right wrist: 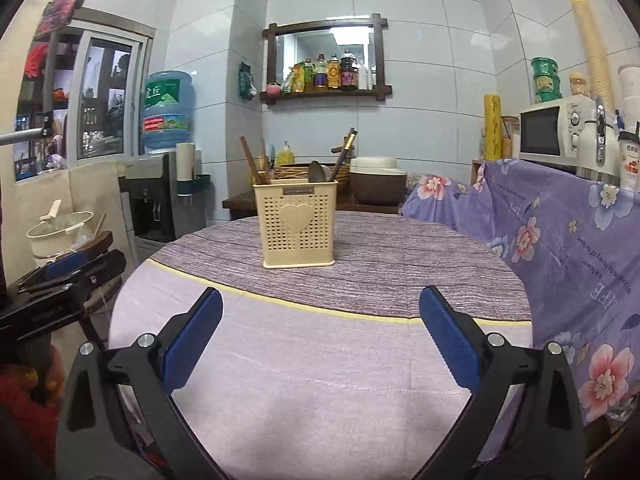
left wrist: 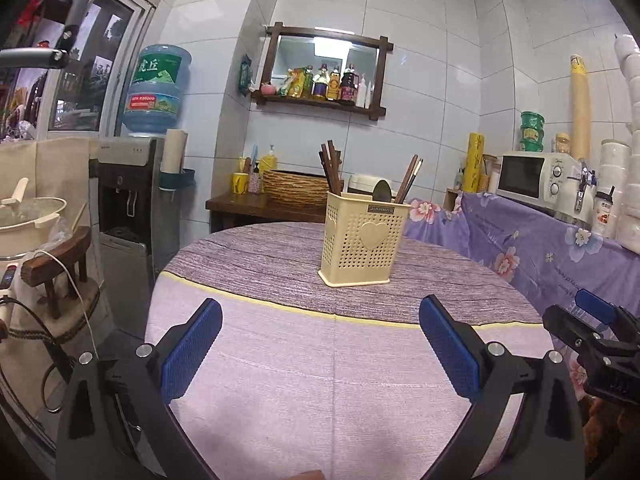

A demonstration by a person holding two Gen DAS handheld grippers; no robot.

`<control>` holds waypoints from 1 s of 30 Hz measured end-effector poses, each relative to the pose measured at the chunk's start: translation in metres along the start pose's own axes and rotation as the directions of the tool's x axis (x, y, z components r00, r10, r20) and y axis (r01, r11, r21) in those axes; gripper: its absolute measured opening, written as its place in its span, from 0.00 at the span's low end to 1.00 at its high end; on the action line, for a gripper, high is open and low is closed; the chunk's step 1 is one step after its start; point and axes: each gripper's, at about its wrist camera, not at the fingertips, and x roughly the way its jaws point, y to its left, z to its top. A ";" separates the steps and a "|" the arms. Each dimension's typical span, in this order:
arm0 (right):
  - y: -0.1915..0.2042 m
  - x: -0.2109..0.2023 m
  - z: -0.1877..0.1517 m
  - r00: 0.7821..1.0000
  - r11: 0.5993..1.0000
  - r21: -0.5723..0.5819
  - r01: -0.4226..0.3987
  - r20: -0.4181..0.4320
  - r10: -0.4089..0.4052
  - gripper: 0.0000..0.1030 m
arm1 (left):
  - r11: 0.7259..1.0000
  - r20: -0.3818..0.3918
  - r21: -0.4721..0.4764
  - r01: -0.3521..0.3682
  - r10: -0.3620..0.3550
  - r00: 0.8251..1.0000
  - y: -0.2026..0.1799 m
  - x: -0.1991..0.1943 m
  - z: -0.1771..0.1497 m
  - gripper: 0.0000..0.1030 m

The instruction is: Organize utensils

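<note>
A cream perforated utensil holder [left wrist: 362,242] [right wrist: 297,227] with a heart on its front stands upright on the round table [left wrist: 300,360] [right wrist: 320,360], toward the far side. Brown chopsticks [left wrist: 331,168] [right wrist: 252,162] and a metal spoon [left wrist: 383,191] [right wrist: 317,171] stick out of its top. My left gripper [left wrist: 320,344] is open over the near half of the table, nothing between its blue pads. My right gripper [right wrist: 320,340] is open too and empty, well short of the holder. In the left wrist view the right gripper [left wrist: 592,320] shows at the right edge.
A purple floral cloth [right wrist: 560,240] covers the counter on the right, with a microwave [left wrist: 536,178] and stacked cups on it. A water dispenser [left wrist: 132,200], a pot [left wrist: 28,220] and a wooden chair [left wrist: 60,264] stand to the left. A wicker basket [left wrist: 298,188] sits behind the table.
</note>
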 end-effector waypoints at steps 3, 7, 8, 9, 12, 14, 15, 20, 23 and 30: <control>0.007 -0.006 0.001 1.000 1.000 -0.022 -0.012 0.014 0.012 0.94 | 1.000 0.023 0.012 -0.007 0.007 1.000 -0.002 -0.005 0.001 0.95; 0.013 -0.009 0.004 1.000 0.999 -0.052 -0.010 0.027 0.011 0.94 | 1.000 0.021 0.023 -0.006 0.006 1.000 -0.003 -0.007 -0.002 0.95; 0.013 -0.010 0.004 1.000 0.999 -0.053 -0.010 0.029 0.012 0.94 | 1.000 0.020 0.023 -0.005 0.004 1.000 -0.003 -0.007 -0.002 0.95; 0.013 -0.011 0.004 0.999 0.999 -0.053 -0.011 0.030 0.012 0.94 | 1.000 0.020 0.023 -0.006 0.005 1.000 -0.003 -0.007 -0.002 0.95; 0.012 -0.009 0.005 1.000 0.999 -0.047 -0.007 0.025 0.009 0.94 | 1.000 0.019 0.023 -0.007 0.007 1.000 -0.003 -0.007 -0.002 0.95; 0.012 -0.009 0.006 1.000 0.999 -0.045 -0.004 0.026 0.005 0.94 | 1.000 0.022 0.023 -0.008 0.007 1.000 -0.003 -0.008 -0.003 0.95; 0.012 -0.009 0.006 1.000 0.999 -0.044 -0.002 0.026 0.004 0.94 | 1.000 0.023 0.024 -0.008 0.007 1.000 -0.003 -0.007 -0.003 0.95; 0.010 -0.007 0.005 1.000 0.999 -0.043 -0.003 0.020 0.004 0.94 | 1.000 0.014 0.028 -0.006 0.006 1.000 -0.003 -0.007 -0.005 0.95; 0.010 -0.007 0.005 1.000 0.999 -0.041 -0.001 0.019 0.002 0.94 | 1.000 0.007 0.028 -0.005 0.004 1.000 -0.002 -0.006 -0.005 0.95; 0.011 -0.006 0.005 1.000 0.999 -0.041 -0.004 0.013 0.005 0.94 | 0.999 0.011 0.031 -0.008 0.008 1.000 -0.003 -0.007 -0.005 0.95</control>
